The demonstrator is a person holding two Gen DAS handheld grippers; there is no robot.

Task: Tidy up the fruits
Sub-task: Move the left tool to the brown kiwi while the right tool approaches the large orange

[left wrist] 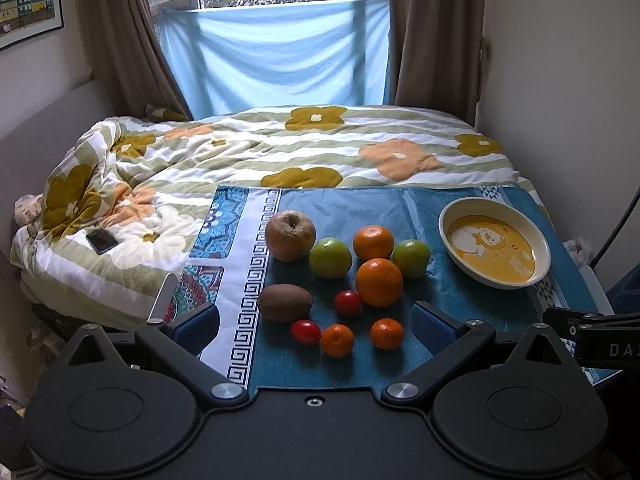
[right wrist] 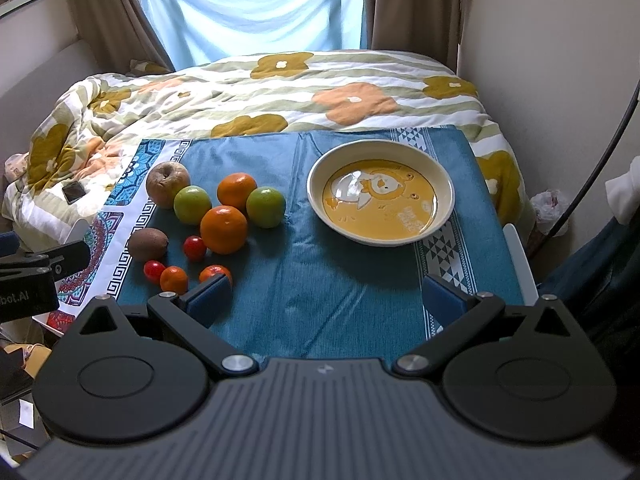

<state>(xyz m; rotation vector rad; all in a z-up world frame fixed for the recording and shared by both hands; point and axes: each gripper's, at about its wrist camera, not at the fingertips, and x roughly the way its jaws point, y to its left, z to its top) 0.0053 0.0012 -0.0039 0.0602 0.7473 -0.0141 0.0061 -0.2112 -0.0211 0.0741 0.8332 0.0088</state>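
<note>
Both grippers have their fingers spread wide with nothing between them. In the left view the left gripper (left wrist: pixel 316 326) sits low center, and the fruit (left wrist: pixel 332 272) is bunched mid-frame on the cloth (left wrist: pixel 420 208), small ones just past its tips, with the bowl (left wrist: pixel 494 248) off right. In the right view the right gripper (right wrist: pixel 326 298) hangs over bare cloth (right wrist: pixel 320 280), fruit (right wrist: pixel 208 216) left of its left finger, one small orange (right wrist: pixel 214 273) partly hidden behind it, bowl (right wrist: pixel 382 196) upper center.

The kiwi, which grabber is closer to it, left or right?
Left. The left gripper hovers open just in front of the kiwi. The right gripper sits further right, nearer the bowl.
</note>
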